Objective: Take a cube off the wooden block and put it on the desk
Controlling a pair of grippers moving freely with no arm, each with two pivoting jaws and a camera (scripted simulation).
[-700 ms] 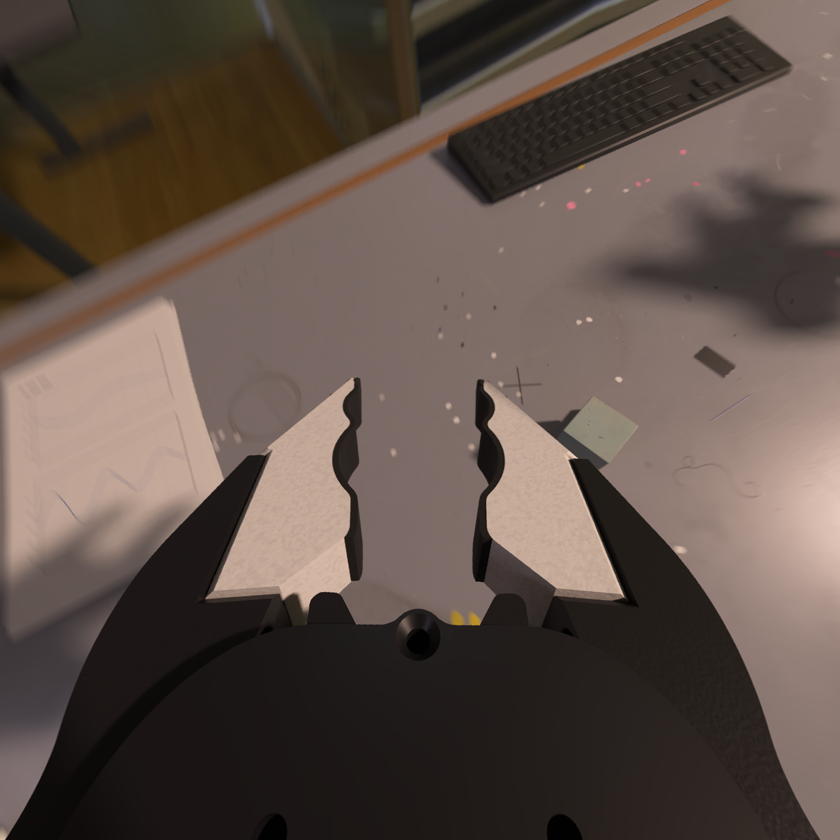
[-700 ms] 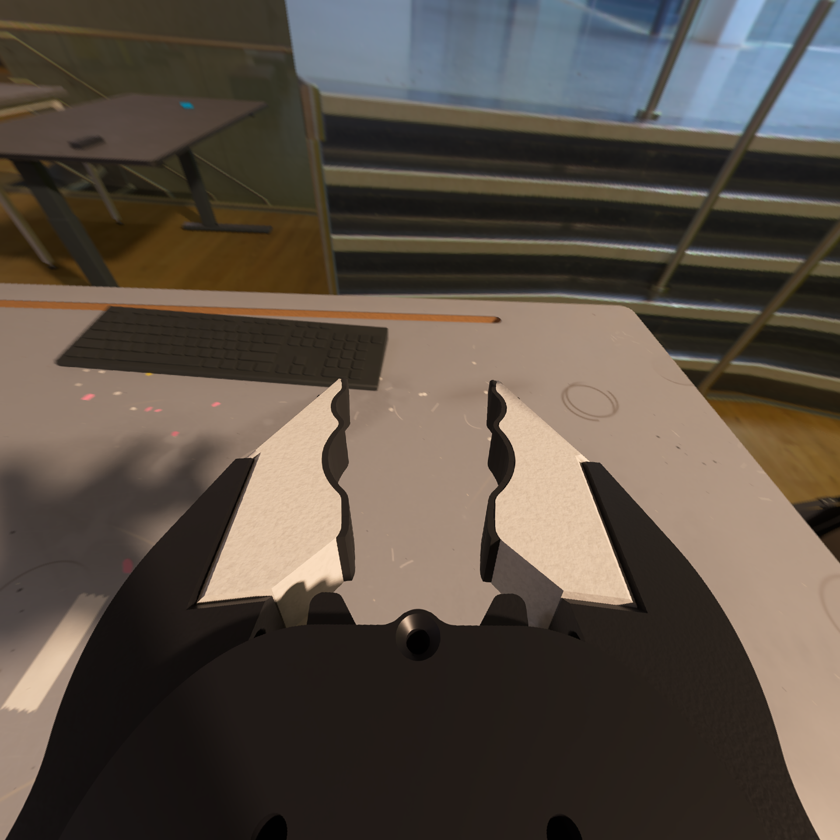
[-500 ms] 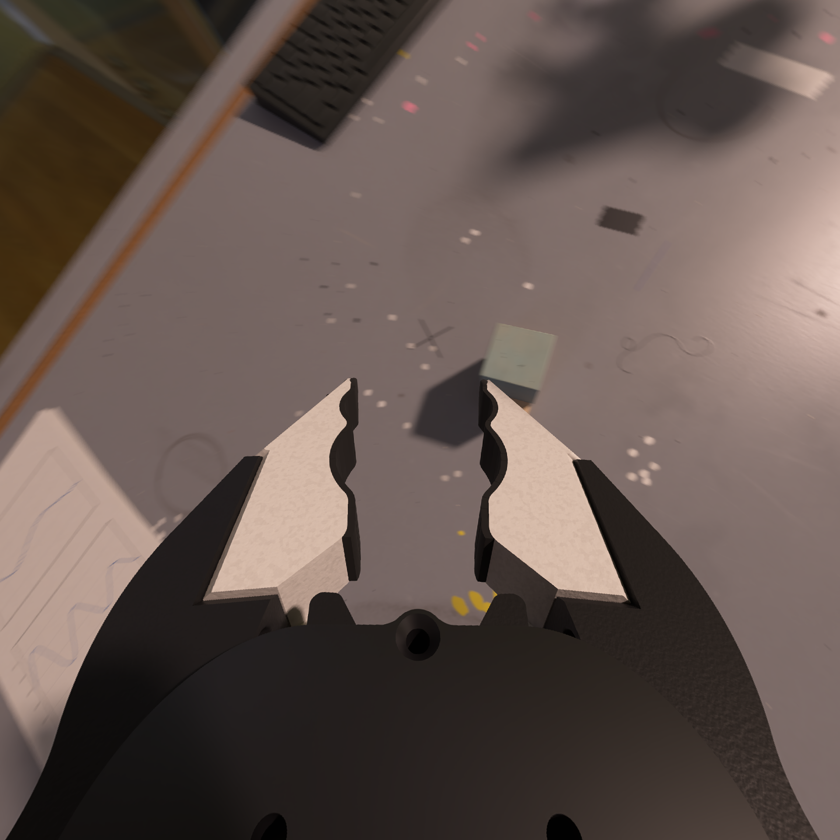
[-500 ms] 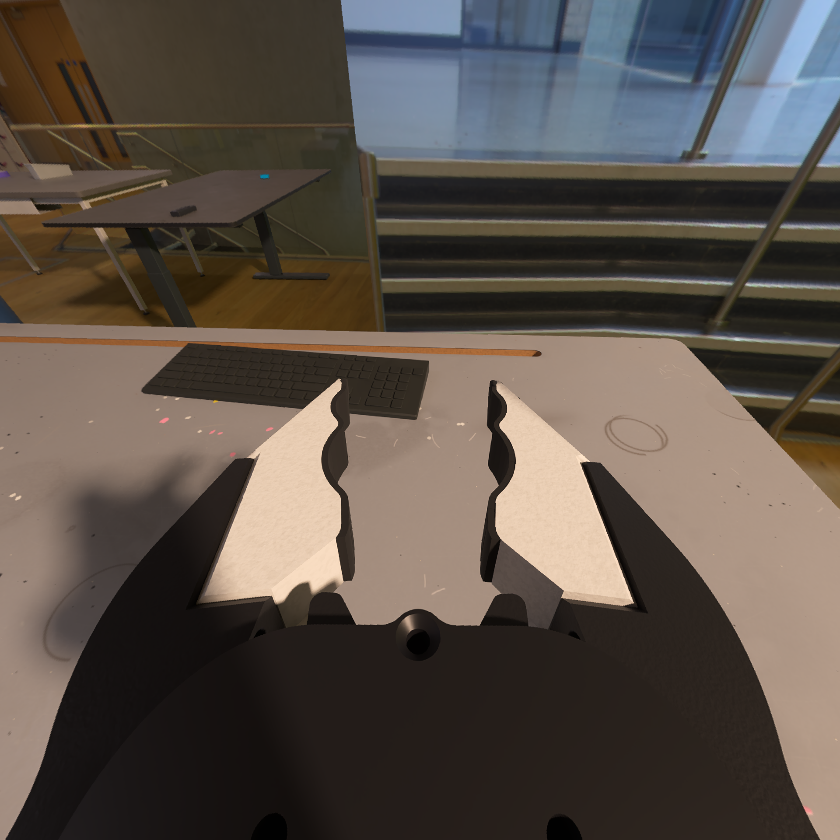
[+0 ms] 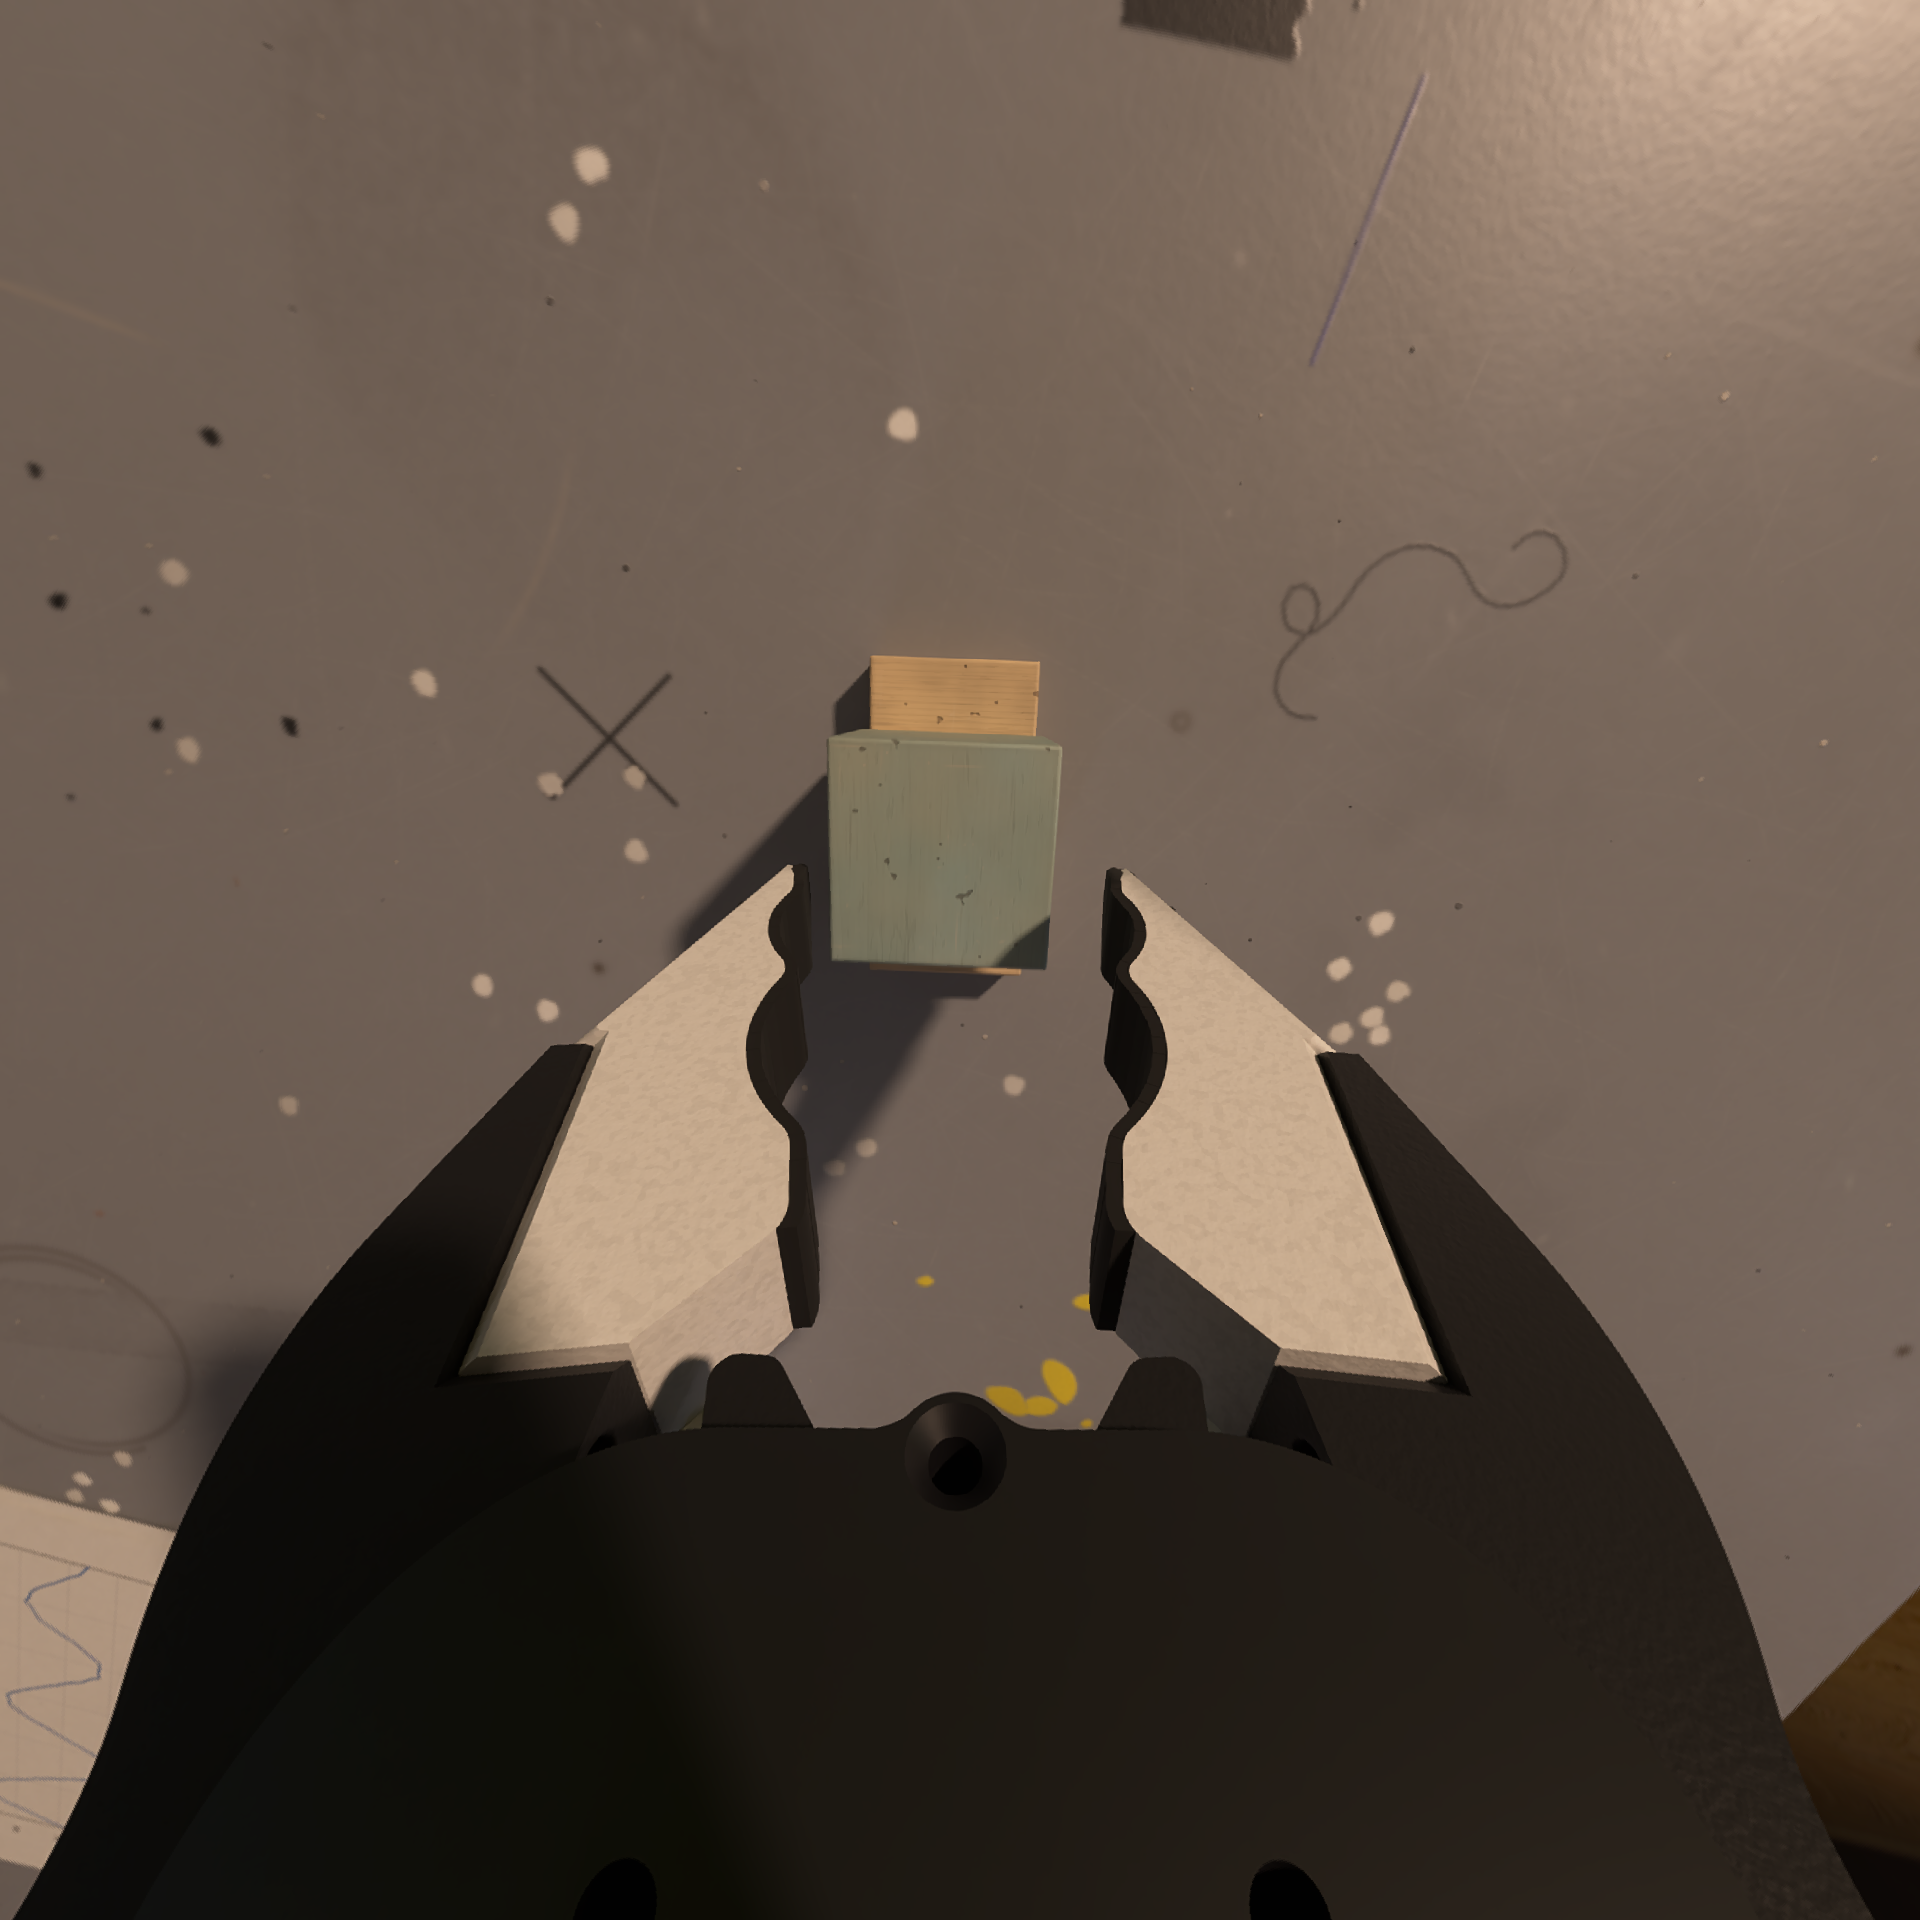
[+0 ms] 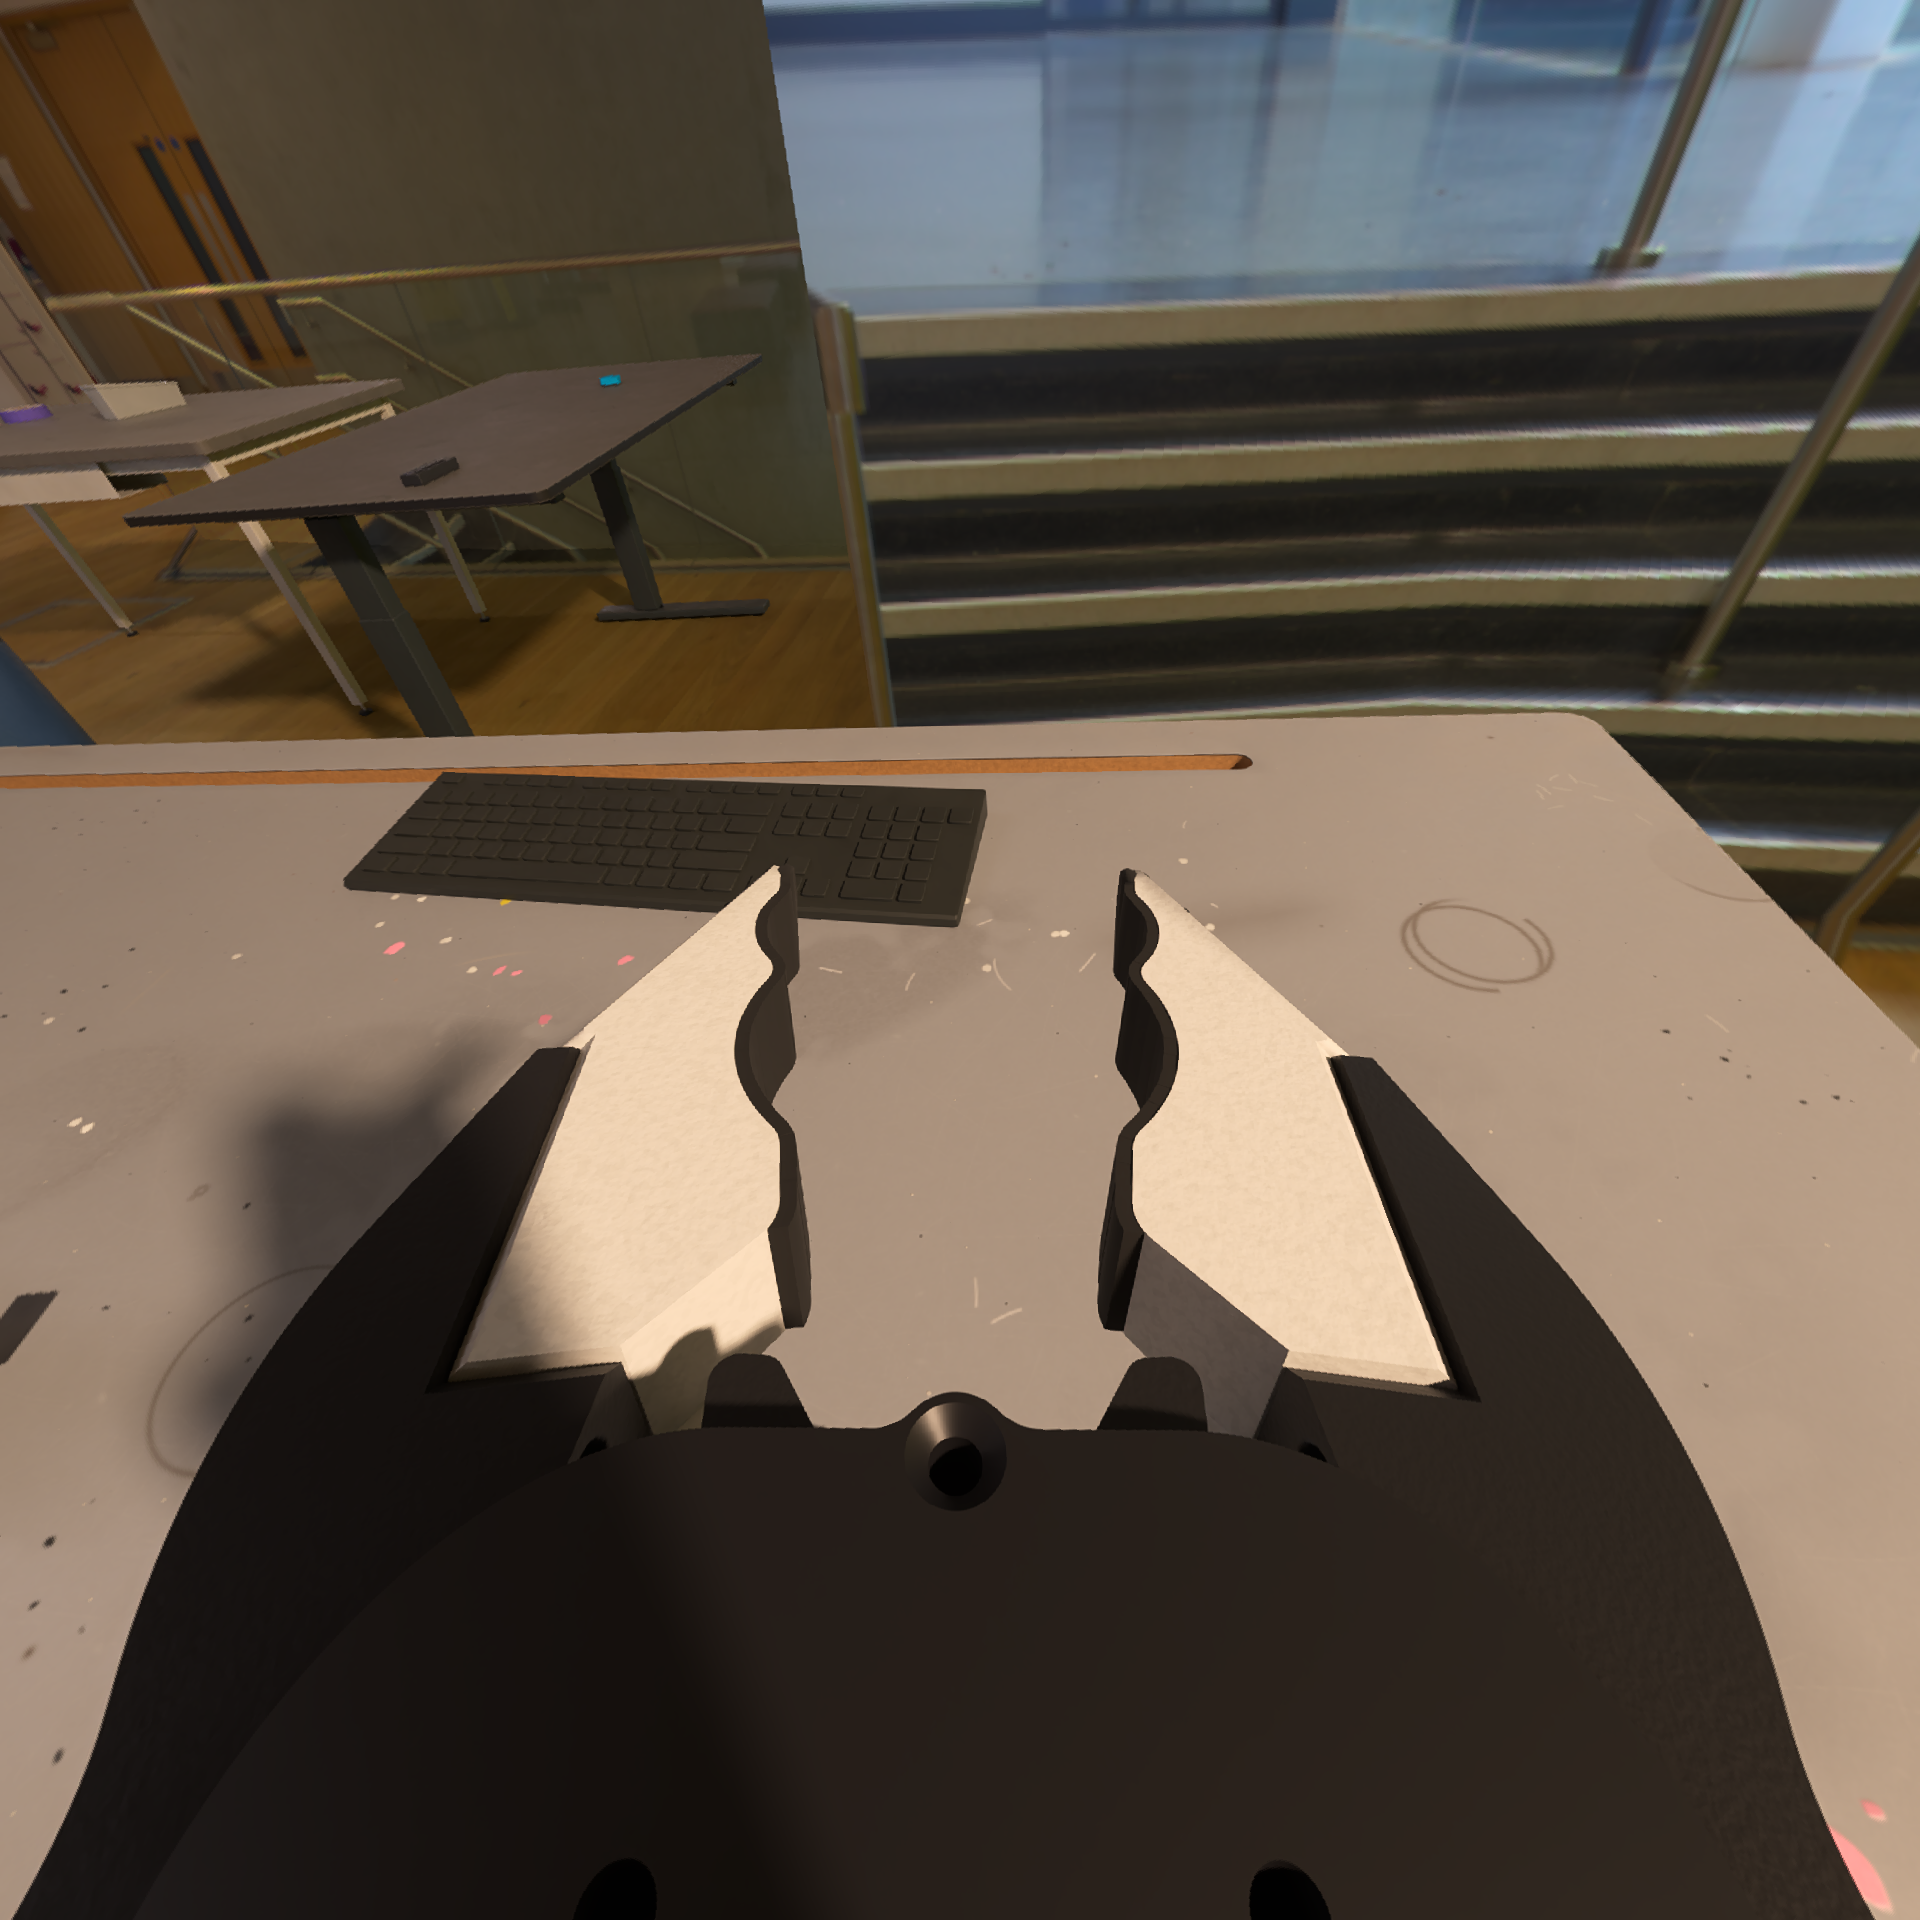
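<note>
With the left claw (image 5: 951, 883) spread wide and empty above the pale green cube (image 5: 943, 847) sitting atop the wooden block (image 5: 954, 694) on the worktop (image 5: 1351, 831), an off-centre descent could topple both.

Left gripper (image 5: 954, 883) body: my matte black housing, broad and rounded, flaring into two horn-like arms.
Left fingers (image 5: 665, 1132): pale, speckled stone-grey wedges with dark wavy inner edges.
Centre screw: one black recessed bolt at my jaws' root.
Right gripper (image 6: 956, 883): same black shell, whiter wedges, two round holes low on the housing.
</note>
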